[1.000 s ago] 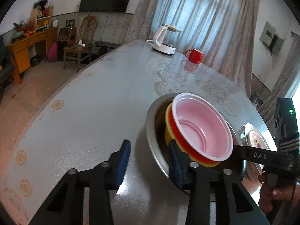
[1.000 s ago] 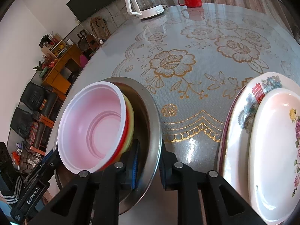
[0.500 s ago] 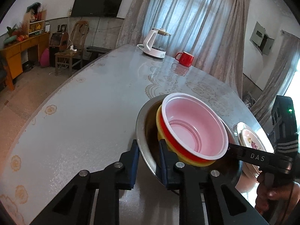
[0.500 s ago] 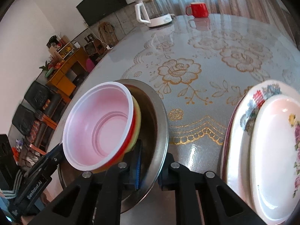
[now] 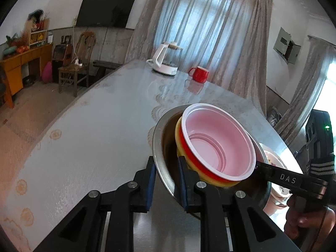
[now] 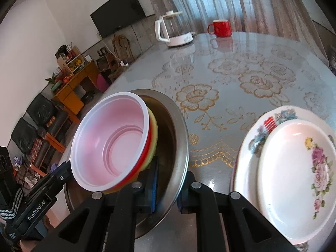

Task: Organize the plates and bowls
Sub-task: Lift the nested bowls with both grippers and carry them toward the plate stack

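A steel bowl [image 5: 161,147] [image 6: 178,138] holds a nested stack: a pink bowl [image 5: 218,147] [image 6: 109,145] on top, a red bowl and a yellow bowl under it. My left gripper [image 5: 166,178] is shut on the steel bowl's near rim. My right gripper [image 6: 168,187] is shut on the opposite rim. The steel bowl looks raised off the table and tilted. Stacked flowered plates [image 6: 294,168] lie to the right in the right wrist view; their edge [image 5: 273,157] shows behind the bowl in the left wrist view.
A round glass-topped table [image 6: 241,79] with gold flower print carries a white kettle [image 6: 174,31] [image 5: 163,61] and a red mug [image 6: 220,28] [image 5: 198,74] at the far side. Chairs and an orange cabinet [image 5: 21,67] stand beyond the left edge.
My left gripper has closed onto the steel bowl's rim. Both grippers have lifted the bowl with its stack; the views show it higher and more tilted.
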`<state>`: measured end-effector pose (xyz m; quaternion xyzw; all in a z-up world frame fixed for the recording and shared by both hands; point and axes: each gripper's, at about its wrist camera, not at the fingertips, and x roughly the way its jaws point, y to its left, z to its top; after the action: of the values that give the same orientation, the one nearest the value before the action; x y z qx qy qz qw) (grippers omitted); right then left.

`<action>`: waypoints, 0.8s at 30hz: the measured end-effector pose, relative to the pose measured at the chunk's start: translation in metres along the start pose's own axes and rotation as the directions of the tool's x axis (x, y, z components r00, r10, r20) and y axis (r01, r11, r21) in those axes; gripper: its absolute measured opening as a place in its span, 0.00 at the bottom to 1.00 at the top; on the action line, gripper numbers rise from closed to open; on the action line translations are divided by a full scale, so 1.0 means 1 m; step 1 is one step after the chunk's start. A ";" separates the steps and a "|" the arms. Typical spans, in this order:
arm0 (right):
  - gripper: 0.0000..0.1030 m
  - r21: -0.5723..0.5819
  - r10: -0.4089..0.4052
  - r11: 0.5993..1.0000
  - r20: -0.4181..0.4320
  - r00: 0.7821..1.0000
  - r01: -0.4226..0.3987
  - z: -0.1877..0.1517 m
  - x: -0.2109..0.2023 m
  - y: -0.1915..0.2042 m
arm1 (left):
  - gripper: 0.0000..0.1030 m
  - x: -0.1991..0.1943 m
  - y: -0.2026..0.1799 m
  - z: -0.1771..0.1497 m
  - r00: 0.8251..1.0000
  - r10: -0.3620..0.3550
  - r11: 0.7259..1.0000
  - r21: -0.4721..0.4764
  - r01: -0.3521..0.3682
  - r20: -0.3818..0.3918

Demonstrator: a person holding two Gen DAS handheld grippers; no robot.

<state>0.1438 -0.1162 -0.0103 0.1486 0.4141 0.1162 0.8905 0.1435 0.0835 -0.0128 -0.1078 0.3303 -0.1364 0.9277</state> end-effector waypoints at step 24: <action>0.13 0.080 -0.045 0.996 0.151 0.988 0.033 0.003 -0.087 -0.050 | 0.18 -0.020 -0.086 0.022 0.993 -0.107 0.988 0.122 0.100 0.052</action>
<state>0.0958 -0.1919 0.0348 0.1830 0.3519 0.0712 0.9152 0.1270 0.0115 0.0402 -0.0731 0.2882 -0.2005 0.9335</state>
